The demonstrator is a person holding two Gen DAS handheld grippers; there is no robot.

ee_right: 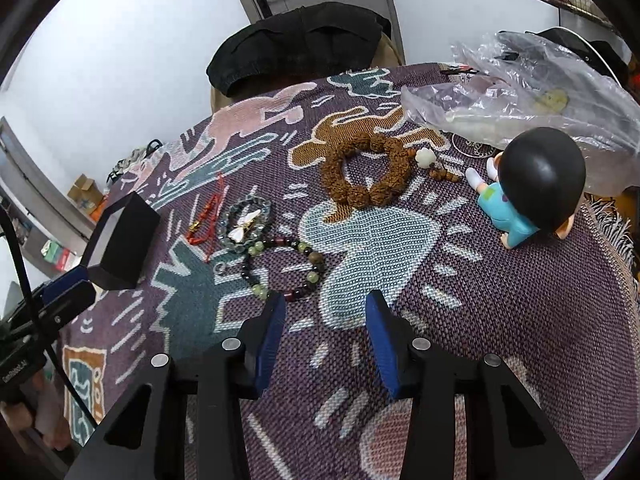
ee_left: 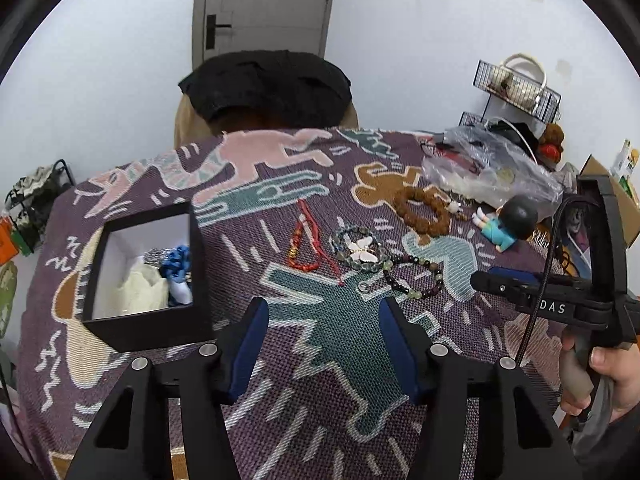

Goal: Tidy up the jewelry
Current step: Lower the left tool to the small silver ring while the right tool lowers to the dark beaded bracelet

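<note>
Now, far to the left of the left gripper [ee_left: 323, 344]: a black open box [ee_left: 146, 276], white inside, with a cream piece and a blue piece already lying in it. Jaws of this gripper spread wide, nothing between them, only the woven blanket [ee_left: 280, 380] below. Ahead of its fingers and a little to the left: a red cord bracelet [ee_left: 306, 246], stretched out long on the cloth. Just beside that, straight ahead: a grey-green bead bracelet [ee_left: 356, 250] with a white butterfly charm on top. Touching it, slightly to the right: a dark bead bracelet [ee_left: 414, 276] with some pale green beads. Farther ahead and right: a brown rough-bead bracelet [ee_left: 422, 210] with a small white flower bead on its tail. Right of this: a small figurine [ee_left: 506, 222] with a black head and blue clothes, lying beside a clear plastic bag [ee_left: 488, 168].

At the far right: the right gripper [ee_right: 326, 338], also spread wide and holding nothing. Just ahead of its left finger, very near the tip: the dark bead bracelet [ee_right: 286, 266]. Farther ahead: the brown rough-bead bracelet [ee_right: 366, 174]; well to its right, the figurine [ee_right: 528, 196].
</note>
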